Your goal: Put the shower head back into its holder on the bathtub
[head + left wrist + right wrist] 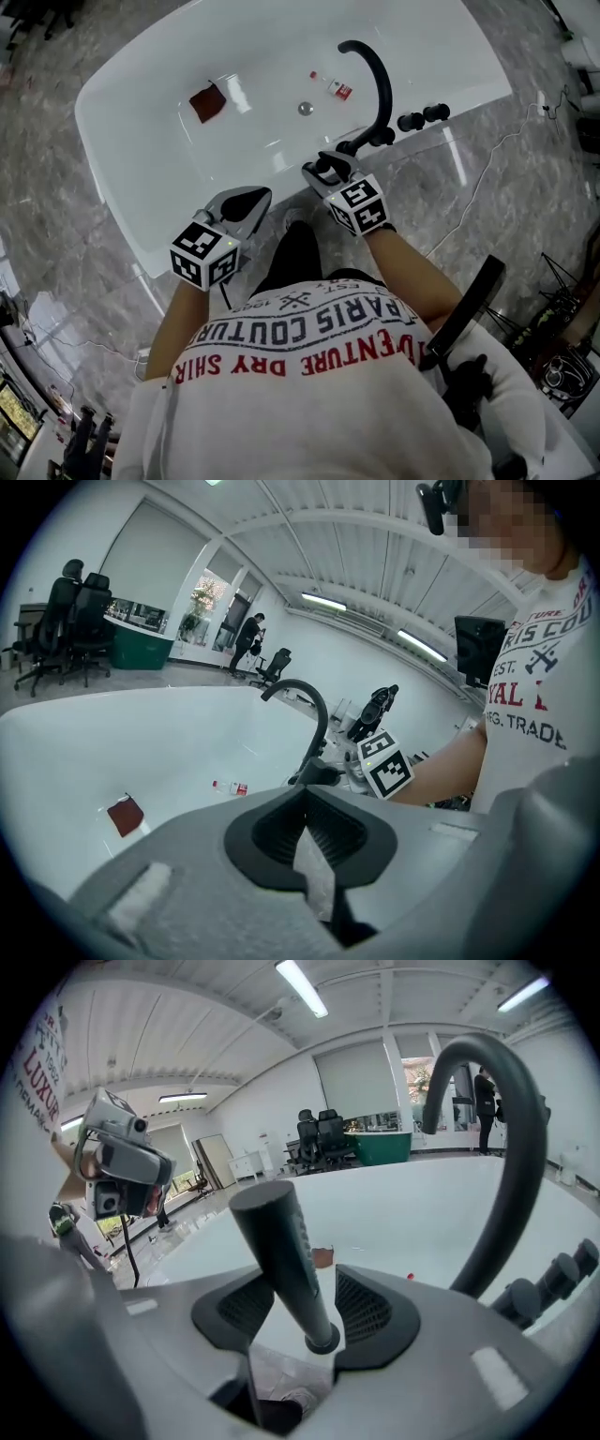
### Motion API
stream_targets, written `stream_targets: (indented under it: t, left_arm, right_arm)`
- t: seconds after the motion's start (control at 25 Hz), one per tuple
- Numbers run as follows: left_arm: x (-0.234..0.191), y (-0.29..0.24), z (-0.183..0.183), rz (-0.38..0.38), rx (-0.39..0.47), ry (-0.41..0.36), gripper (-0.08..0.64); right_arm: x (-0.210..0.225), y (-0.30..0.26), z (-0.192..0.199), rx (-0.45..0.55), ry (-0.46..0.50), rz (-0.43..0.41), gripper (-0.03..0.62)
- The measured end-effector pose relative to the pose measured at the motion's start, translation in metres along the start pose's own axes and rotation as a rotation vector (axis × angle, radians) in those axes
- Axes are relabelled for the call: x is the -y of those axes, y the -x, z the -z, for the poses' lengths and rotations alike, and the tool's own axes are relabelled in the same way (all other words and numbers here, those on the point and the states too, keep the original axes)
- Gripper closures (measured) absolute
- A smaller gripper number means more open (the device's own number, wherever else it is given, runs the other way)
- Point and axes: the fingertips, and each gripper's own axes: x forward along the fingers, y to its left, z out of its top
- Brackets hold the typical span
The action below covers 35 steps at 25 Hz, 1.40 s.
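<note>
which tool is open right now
The right tool: its jaws stand apart with the black shower head between them. The left tool is shut and empty.

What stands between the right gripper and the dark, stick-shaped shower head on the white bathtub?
Nothing visible does: the dark cylindrical shower head stands between the wide-open jaws of the right gripper, at the rim of the white bathtub.
</note>
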Motion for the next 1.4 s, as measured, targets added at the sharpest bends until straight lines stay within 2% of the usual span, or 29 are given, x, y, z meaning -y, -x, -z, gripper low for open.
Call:
stream_targets:
  t: [0.12, 0.24, 0.28, 0.36, 0.56, 0.72, 0.76, 0.84, 0.92, 1.08, 1.2, 1.28, 1.4]
  left_arm:
    - [0.009, -0.002, -0.006, 0.02, 0.013, -0.03, 0.555]
    - [0.029, -0.004, -0.008, 0.038, 0.026, -0.062, 0.555]
    - [0.038, -0.005, -0.006, 0.044, 0.03, -0.071, 0.555]
    - [0.061, -0.006, 0.002, 0.056, 0.035, -0.093, 0.555]
    - [0.142, 0.007, 0.047, 0.076, 0.042, -0.15, 0.555]
    - [0.215, 0.037, 0.09, 0.059, 0.071, -0.17, 0.555]
    - [0.235, 0.046, 0.1, 0.055, 0.075, -0.175, 0.555]
    - [0.278, 0.066, 0.113, 0.05, 0.083, -0.197, 0.555]
    - [0.318, 0.084, 0.115, 0.049, 0.094, -0.226, 0.556]
    - [0.384, 0.109, 0.121, 0.06, 0.106, -0.246, 0.555]
    - [0.427, 0.118, 0.13, 0.072, 0.093, -0.258, 0.555]
    - [0.448, 0.121, 0.134, 0.073, 0.087, -0.278, 0.555]
    - [0.468, 0.129, 0.139, 0.067, 0.087, -0.296, 0.555]
  right_arm:
    - [-0.001, 0.026, -0.003, 0.051, -0.035, 0.018, 0.415]
    - [-0.01, 0.06, -0.005, 0.116, -0.059, 0.01, 0.451]
    - [-0.016, 0.071, -0.003, 0.135, -0.061, -0.001, 0.482]
    - [-0.031, 0.096, 0.005, 0.163, -0.056, -0.037, 0.592]
    - [-0.096, 0.173, 0.039, 0.248, -0.012, -0.157, 0.595]
    - [-0.128, 0.256, 0.076, 0.266, 0.167, -0.11, 0.594]
    - [-0.135, 0.281, 0.085, 0.272, 0.182, -0.103, 0.594]
    - [-0.155, 0.329, 0.096, 0.304, 0.136, -0.129, 0.594]
    - [-0.179, 0.369, 0.103, 0.34, 0.046, -0.183, 0.594]
    - [-0.236, 0.423, 0.11, 0.428, -0.054, -0.279, 0.594]
    - [-0.275, 0.45, 0.122, 0.425, -0.023, -0.305, 0.594]
    - [-0.291, 0.462, 0.132, 0.411, 0.008, -0.295, 0.594]
    - [-0.306, 0.477, 0.143, 0.413, 0.0, -0.28, 0.594]
